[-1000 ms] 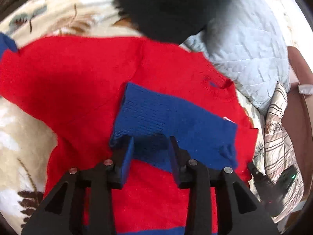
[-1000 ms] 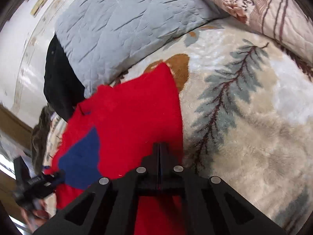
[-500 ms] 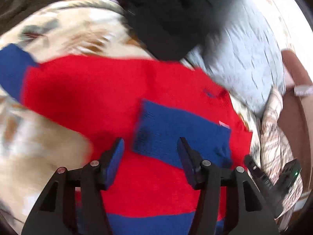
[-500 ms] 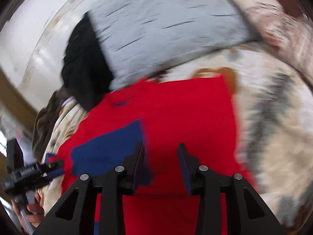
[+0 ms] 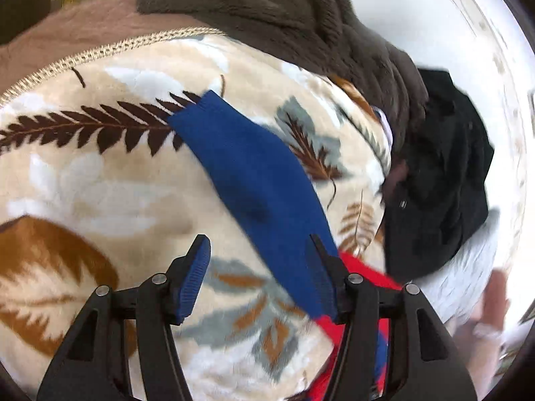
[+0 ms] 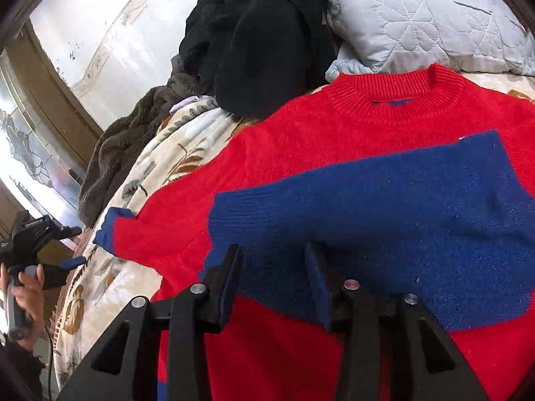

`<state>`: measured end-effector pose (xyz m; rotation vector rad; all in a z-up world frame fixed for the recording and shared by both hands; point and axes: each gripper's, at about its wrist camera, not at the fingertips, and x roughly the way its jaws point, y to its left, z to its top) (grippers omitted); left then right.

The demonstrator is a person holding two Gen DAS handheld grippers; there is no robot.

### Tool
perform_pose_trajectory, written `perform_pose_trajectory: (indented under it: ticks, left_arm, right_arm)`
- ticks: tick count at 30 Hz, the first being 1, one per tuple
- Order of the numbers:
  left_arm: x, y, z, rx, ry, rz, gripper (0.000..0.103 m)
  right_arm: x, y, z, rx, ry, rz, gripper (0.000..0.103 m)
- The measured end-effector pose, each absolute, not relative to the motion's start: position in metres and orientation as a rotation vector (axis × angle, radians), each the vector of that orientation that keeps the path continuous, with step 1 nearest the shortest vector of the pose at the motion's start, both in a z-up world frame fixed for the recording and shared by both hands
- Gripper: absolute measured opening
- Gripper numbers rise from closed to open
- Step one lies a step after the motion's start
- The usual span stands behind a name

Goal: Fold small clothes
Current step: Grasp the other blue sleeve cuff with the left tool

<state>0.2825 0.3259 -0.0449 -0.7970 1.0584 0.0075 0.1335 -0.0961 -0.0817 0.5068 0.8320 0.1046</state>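
Note:
A red knit sweater (image 6: 334,140) lies flat on a leaf-patterned blanket (image 6: 160,153). One blue sleeve (image 6: 384,200) is folded across its chest. My right gripper (image 6: 274,277) hovers over that sleeve's cuff, jaws opening, nothing between them. The other sleeve stretches out to the left and ends in a blue part (image 6: 108,227). In the left wrist view this blue sleeve end (image 5: 254,173) runs diagonally over the blanket (image 5: 100,183). My left gripper (image 5: 259,267) is above its near part, jaws opening and gripping nothing. It also shows as the left gripper (image 6: 73,247) beside that cuff, held by a hand (image 6: 23,284).
A black garment pile (image 6: 254,40) and a grey quilted pillow (image 6: 418,16) lie beyond the sweater's collar. A brown fleece throw (image 5: 301,16) edges the blanket on the far side. A white wall (image 6: 110,26) and a window (image 6: 26,153) stand behind.
My left gripper let go of the blue sleeve on the chest and swung left to the outstretched sleeve. The right gripper went from shut to open and moved left over the sweater.

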Motion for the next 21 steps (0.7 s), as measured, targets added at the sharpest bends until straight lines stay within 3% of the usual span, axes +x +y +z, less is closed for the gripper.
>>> perform_pose_trajectory:
  ticks: [8,9,11,21]
  left_arm:
    - [0.308,0.330,-0.075,-0.975,1.010,0.042,0.059]
    - [0.308,0.331,-0.071,-0.973,0.981,0.043,0.036]
    - [0.312,0.330,-0.068,-0.942,0.965,0.040,0.006]
    - [0.259,0.346,-0.051,-0.793,0.943,0.087,0.005]
  right_arm:
    - [0.127,-0.105,-0.084,0.557,0.809,0.131,0.042]
    - [0.126,-0.105,-0.084,0.563,0.807,0.134,0.042]
    - [0.124,-0.107,-0.084,0.573,0.804,0.139,0.042]
    - [0.123,-0.109,-0.085,0.591,0.795,0.146,0.042]
